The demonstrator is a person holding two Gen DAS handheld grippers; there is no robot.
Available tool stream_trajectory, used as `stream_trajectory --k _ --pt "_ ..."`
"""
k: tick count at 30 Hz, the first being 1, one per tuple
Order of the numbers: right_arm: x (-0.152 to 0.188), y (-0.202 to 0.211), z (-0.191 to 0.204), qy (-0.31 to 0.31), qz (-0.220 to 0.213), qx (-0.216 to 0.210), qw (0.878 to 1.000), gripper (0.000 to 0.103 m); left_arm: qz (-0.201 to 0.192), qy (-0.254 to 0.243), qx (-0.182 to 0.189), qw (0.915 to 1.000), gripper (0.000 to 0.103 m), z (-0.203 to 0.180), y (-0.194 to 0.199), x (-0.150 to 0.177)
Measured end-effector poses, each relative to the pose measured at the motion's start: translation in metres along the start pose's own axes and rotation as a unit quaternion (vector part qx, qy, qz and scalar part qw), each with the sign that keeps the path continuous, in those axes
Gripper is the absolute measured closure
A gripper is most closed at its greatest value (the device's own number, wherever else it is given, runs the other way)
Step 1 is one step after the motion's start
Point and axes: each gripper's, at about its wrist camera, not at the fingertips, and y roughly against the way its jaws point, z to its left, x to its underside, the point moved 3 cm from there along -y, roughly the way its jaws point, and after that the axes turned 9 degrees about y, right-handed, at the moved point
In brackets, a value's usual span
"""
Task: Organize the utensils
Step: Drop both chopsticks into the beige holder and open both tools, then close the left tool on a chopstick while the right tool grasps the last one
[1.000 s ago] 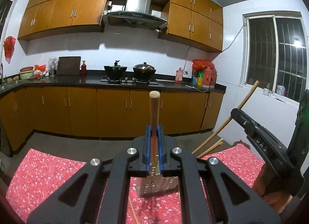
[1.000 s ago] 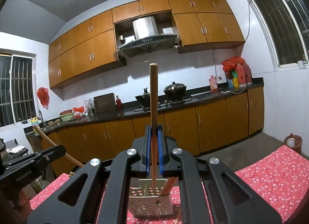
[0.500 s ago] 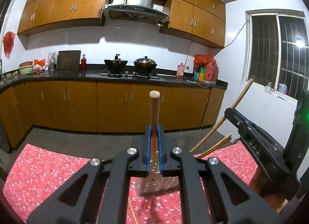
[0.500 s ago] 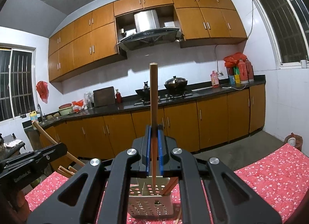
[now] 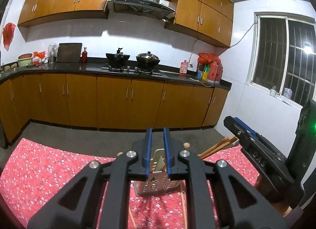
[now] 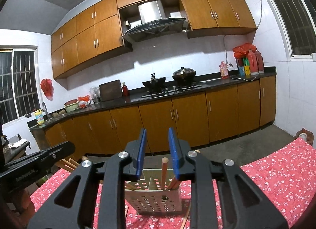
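both claws, left gripper (image 5: 156,140) and right gripper (image 6: 157,146), are opening with nothing between the pads, the perforated utensil holder (image 6: 156,197) just below-ahead holding chopsticks (image 6: 164,171), so any forward nudge risks tipping it.

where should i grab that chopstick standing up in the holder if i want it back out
Grip the upright chopstick by its top end, which stands clear above the perforated holder rim. Come from above with the fingers on either side of the shaft; the lower part sits behind the holder wall and other chopsticks lean close by.
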Motion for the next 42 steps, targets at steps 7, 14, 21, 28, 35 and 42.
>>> stream_trajectory --k 7,14,21,28,35,42 --pt "0.003 0.037 -0.008 0.000 -0.009 0.010 1.000 0.070 -0.022 0.014 0.005 0.9996 0.082 0.007 0.034 0.002" --pt "0.087 0.042 -0.037 -0.033 0.122 0.044 0.991 0.070 0.022 0.009 -0.040 0.9989 0.078 0.038 0.055 0.056" --pt "0.187 0.011 -0.021 -0.073 0.295 0.014 0.953 0.070 0.129 0.041 -0.105 0.9852 0.076 0.080 0.027 0.137" --pt "0.220 -0.011 0.021 -0.025 0.339 0.007 0.940 0.070 0.185 0.063 -0.131 0.9719 0.076 0.097 0.018 0.184" --pt "0.231 -0.015 0.017 -0.007 0.343 0.045 0.938 0.093 0.201 0.065 -0.119 0.9700 0.076 0.091 0.015 0.195" --pt "0.228 -0.008 -0.016 -0.038 0.342 0.086 0.935 0.096 0.227 0.062 -0.091 0.9677 0.076 0.073 0.003 0.207"
